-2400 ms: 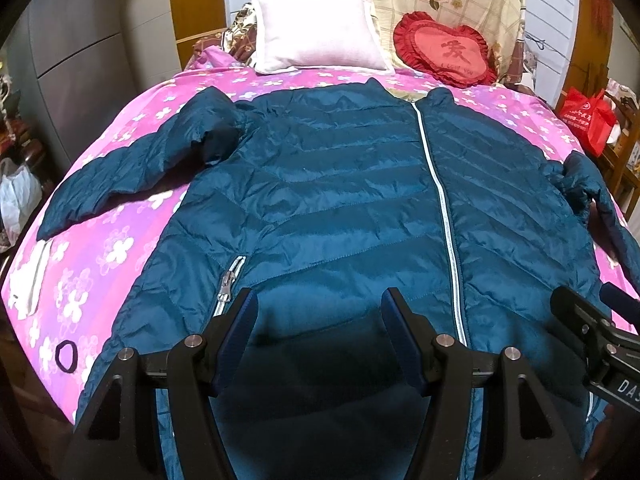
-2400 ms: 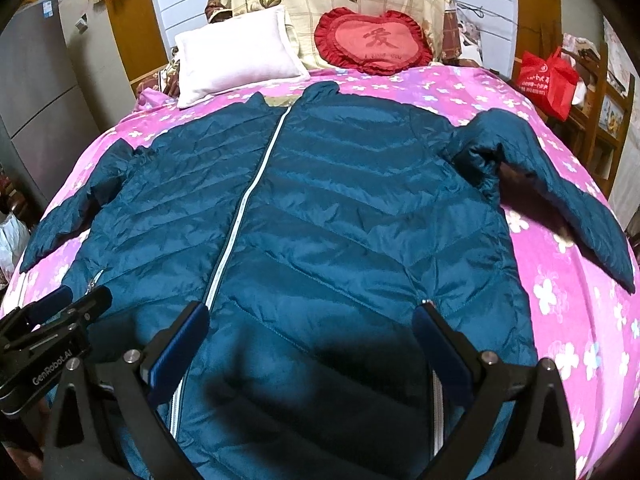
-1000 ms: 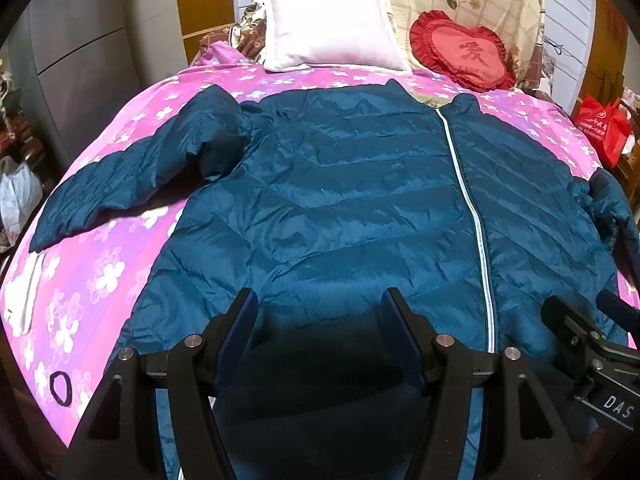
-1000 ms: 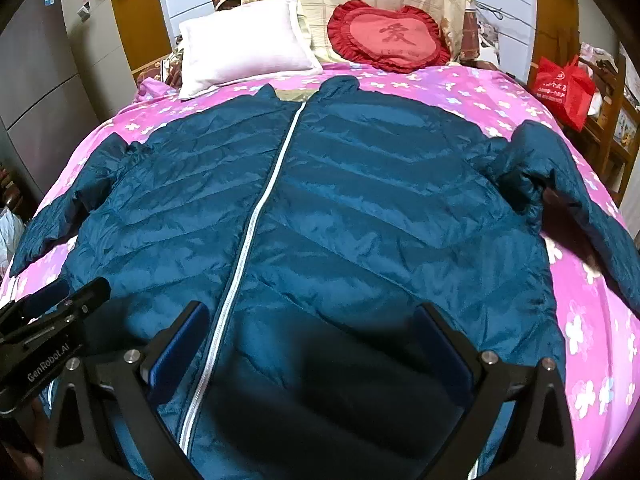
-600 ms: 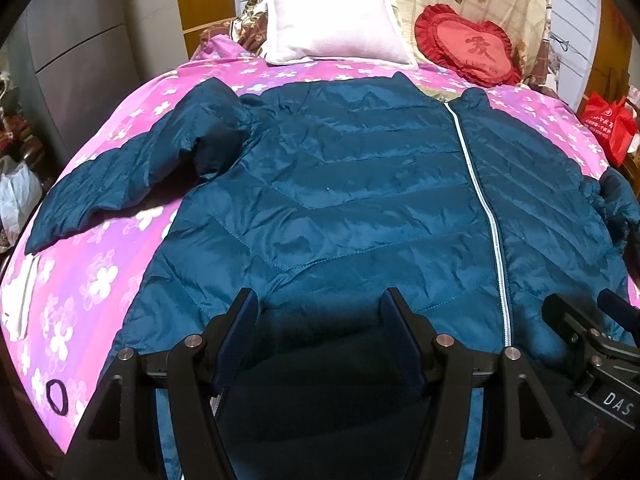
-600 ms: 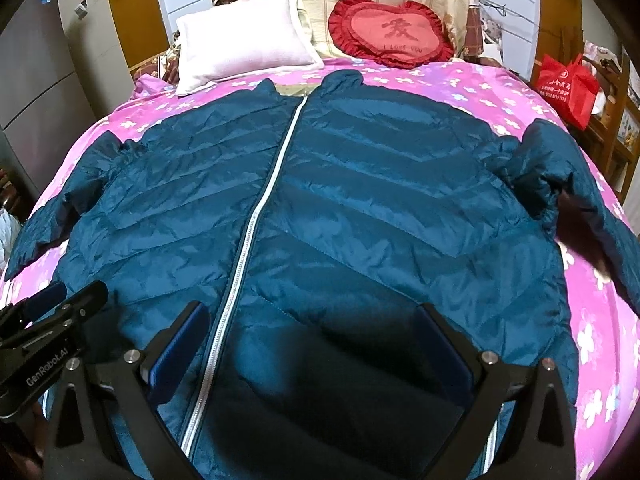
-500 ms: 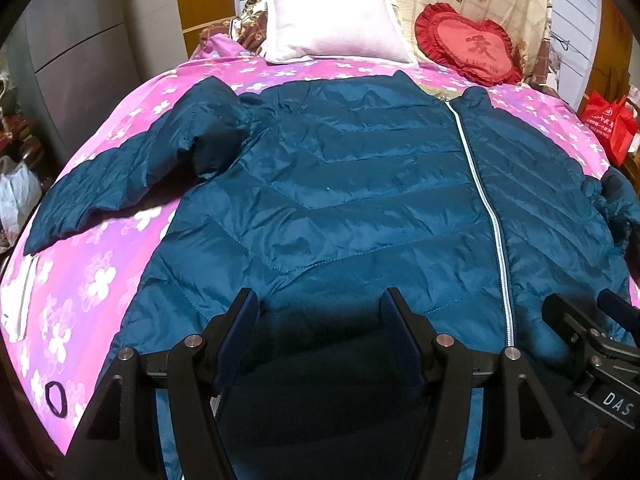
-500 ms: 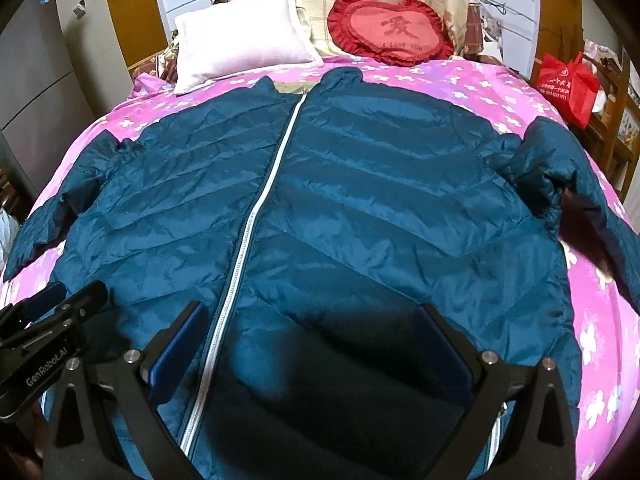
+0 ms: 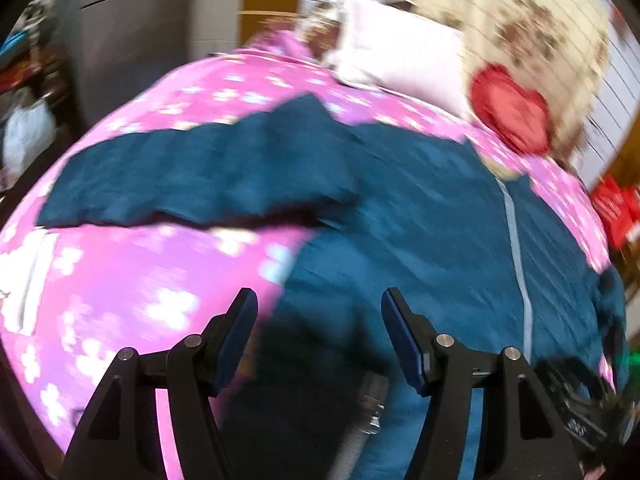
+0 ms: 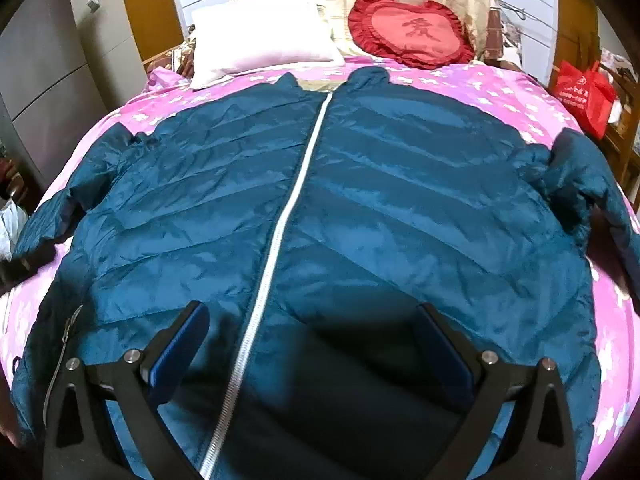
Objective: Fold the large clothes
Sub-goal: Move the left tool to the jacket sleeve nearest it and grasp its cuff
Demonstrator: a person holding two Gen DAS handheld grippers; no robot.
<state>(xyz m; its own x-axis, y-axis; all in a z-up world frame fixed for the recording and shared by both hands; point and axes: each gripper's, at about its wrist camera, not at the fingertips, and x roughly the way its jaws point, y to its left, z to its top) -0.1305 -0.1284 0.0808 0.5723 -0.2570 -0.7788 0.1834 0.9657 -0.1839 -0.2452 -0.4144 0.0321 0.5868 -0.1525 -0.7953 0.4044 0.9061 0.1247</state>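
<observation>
Right now, a dark teal puffer jacket is spread flat on the bed, front side up, so that it can be folded. Its white zipper is closed and runs down the middle of the jacket, from the collar near the white pillow to the hem. That line can be used as a guide for the fold.

The right gripper is held low over the jacket's hem, with the zipper passing between its jaws. The jaws are spread wide and nothing is held in them.

The left gripper is held over the jacket's left edge, where the pink sheet meets the teal cloth. Its jaws are parted too, and nothing is gripped. This view is blurred. The left sleeve is stretched out away from the jacket's body. It is probably the part to be folded in first, so the left gripper seems to be aimed that way.
</observation>
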